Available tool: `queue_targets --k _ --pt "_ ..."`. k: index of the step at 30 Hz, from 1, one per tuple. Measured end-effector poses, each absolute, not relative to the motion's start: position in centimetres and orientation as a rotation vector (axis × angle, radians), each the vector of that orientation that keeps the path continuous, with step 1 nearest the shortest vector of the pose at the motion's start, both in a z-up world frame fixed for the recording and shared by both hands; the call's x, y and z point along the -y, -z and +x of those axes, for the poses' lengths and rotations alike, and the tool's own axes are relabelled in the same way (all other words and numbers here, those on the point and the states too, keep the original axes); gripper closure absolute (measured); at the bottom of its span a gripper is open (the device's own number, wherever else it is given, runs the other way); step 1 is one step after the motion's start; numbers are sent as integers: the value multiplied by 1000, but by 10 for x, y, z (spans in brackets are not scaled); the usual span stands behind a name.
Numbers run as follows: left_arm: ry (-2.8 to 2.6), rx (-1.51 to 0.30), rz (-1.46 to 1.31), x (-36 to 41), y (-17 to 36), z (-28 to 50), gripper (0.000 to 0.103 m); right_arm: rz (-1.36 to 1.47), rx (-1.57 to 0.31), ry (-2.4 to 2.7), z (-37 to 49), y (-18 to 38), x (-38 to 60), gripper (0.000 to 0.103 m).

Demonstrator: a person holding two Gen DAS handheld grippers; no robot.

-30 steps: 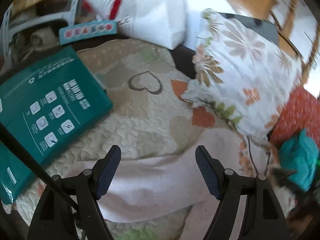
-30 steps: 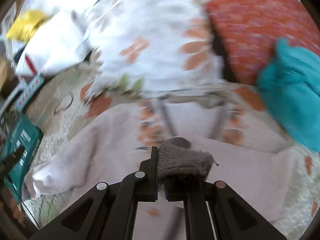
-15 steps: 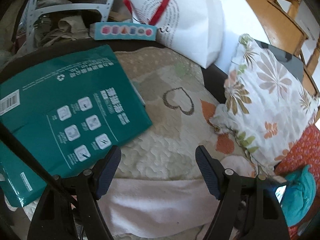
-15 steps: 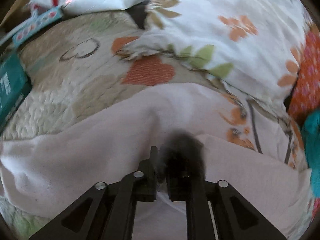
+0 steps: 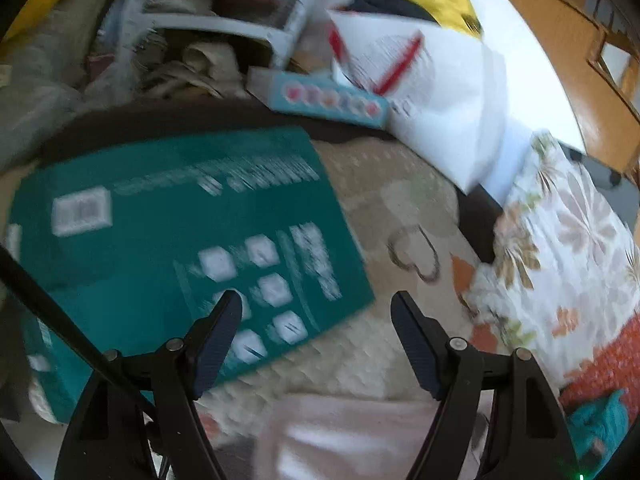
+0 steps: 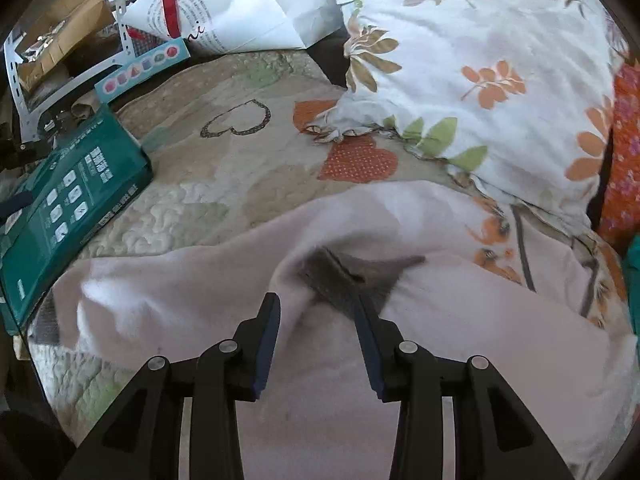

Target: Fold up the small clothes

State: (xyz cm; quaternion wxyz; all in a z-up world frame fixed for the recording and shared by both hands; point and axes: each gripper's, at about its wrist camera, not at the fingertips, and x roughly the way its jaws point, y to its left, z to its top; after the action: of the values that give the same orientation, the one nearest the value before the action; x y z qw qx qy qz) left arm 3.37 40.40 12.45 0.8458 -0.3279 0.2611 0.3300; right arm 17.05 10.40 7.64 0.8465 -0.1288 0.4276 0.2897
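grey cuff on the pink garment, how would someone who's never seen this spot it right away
Start at the big floral pillow on the quilted bedspread; the pale pink garment lies spread just below it. Near the garment's middle, just ahead of the right gripper, whose jaws are opening, lies the grey cuff, the only dark ribbed patch on plain pink cloth.

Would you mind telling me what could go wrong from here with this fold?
The right gripper is opening and the grey cuff lies loose just ahead of its tips, so the fold in the pink garment may spring back. The left gripper, open, hangs over the green package and might snag it.
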Motion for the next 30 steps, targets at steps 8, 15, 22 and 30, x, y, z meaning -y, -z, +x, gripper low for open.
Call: queue_targets --k 8,15,22,30 --pt "-984 -406 -671 -458 -141 -43 26 -275 -944 -903 92 -77 -171 60" --pt "-1044 -380 -717 -484 -138 -76 26 -425 -874 -1110 26 -66 -254 39" --pt "-1055 -369 -761 -492 -135 -87 26 -612 -772 -1092 -5 -32 -295 38" --pt "-997 -399 -745 -473 -136 -61 26 -279 -907 -979 61 -59 -262 91"
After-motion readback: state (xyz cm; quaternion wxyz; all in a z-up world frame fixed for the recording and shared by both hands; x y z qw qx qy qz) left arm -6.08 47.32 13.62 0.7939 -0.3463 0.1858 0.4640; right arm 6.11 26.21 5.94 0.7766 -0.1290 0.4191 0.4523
